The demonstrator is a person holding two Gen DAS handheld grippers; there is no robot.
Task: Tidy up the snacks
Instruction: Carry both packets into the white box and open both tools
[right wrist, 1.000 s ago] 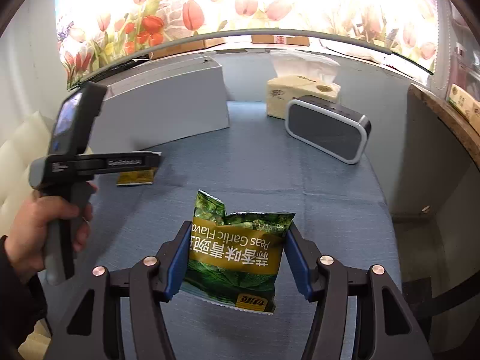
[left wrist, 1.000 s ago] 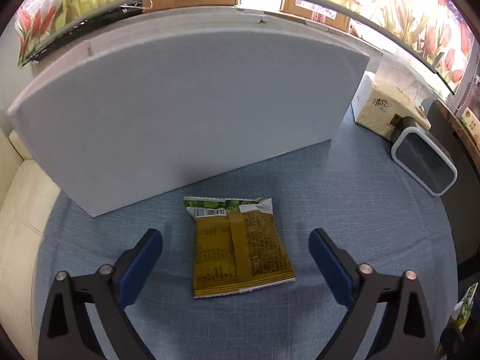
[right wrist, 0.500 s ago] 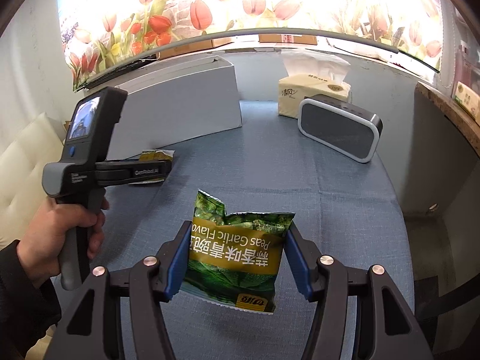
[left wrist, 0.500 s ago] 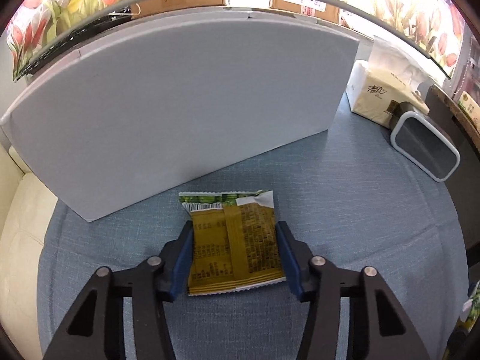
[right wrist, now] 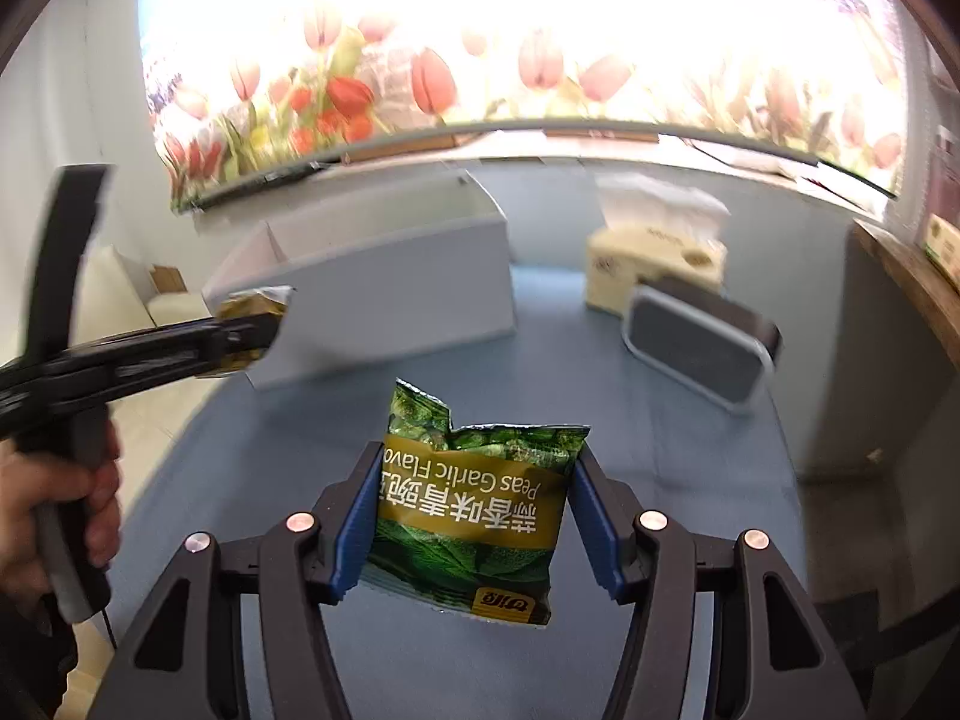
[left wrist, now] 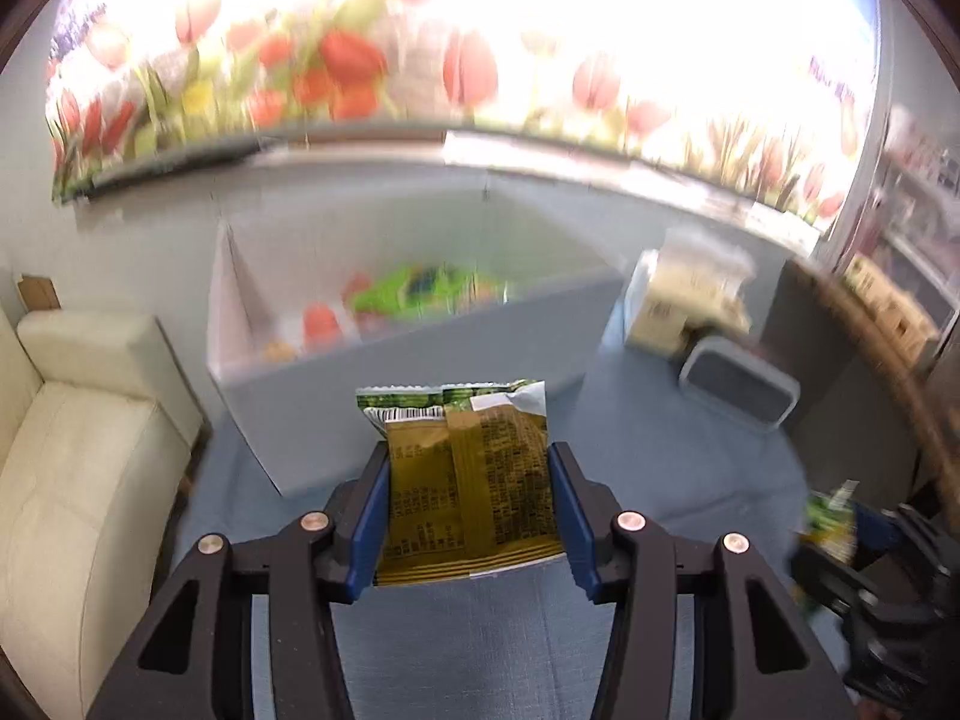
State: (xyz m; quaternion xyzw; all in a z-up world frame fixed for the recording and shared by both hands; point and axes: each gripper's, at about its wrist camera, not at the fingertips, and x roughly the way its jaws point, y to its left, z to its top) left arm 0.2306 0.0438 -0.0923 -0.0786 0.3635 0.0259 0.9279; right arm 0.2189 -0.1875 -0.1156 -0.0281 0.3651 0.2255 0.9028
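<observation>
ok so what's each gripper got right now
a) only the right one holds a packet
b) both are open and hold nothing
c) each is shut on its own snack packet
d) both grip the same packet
c: the left gripper clamps a packet showing its printed back, and the right gripper clamps a garlic peas packet, both off the table.

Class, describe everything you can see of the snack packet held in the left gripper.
The snack packet is a small, glossy foil pouch, shown from its back: olive-gold panel with fine print, a central seam, a barcode and a green, crimped top edge. It is sealed and lifted clear of the blue tablecloth, pinched at both sides by the left gripper.
</observation>
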